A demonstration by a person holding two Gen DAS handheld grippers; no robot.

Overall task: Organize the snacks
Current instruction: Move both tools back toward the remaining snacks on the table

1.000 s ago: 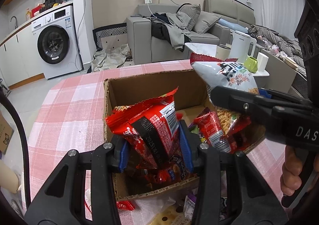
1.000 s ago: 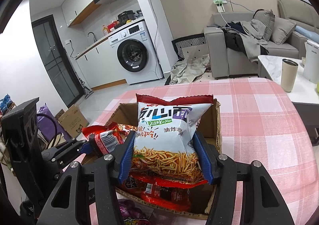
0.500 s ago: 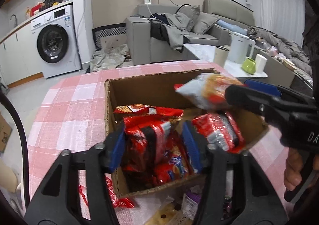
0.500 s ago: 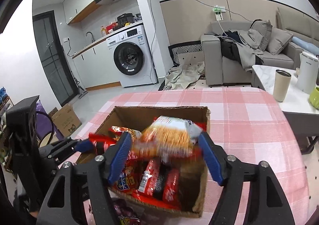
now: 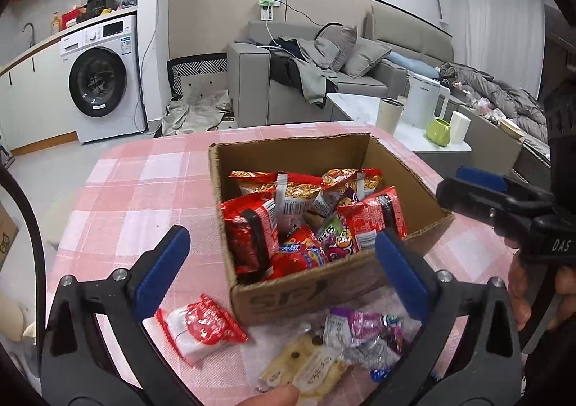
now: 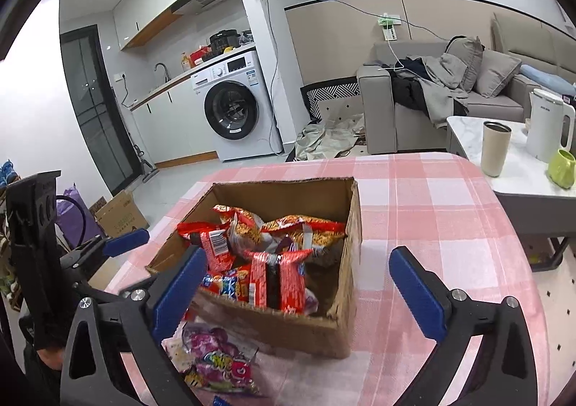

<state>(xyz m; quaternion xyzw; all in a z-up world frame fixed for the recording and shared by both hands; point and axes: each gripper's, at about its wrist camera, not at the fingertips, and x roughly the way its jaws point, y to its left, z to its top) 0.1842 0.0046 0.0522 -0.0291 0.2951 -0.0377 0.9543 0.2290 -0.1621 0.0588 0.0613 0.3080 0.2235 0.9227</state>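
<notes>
Release step in hand. Left hand-held gripper [image 5: 280, 262] and right hand-held gripper [image 6: 297, 289]: jaws opening, nothing between them. Loose packets [image 5: 201, 328] lie on the counter [image 5: 136, 186] at 6 o'clock. Box [image 5: 298, 294] at 12 holds packs [image 5: 372, 220]. Judged next: pick up a loose packet.

"DAS" in white on the right tongs [image 5: 478, 190]

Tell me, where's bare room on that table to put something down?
Bare pink checked tablecloth lies right of the cardboard box and beyond it. Left of the box is open too. The near edge is crowded with loose snack packets.
</notes>
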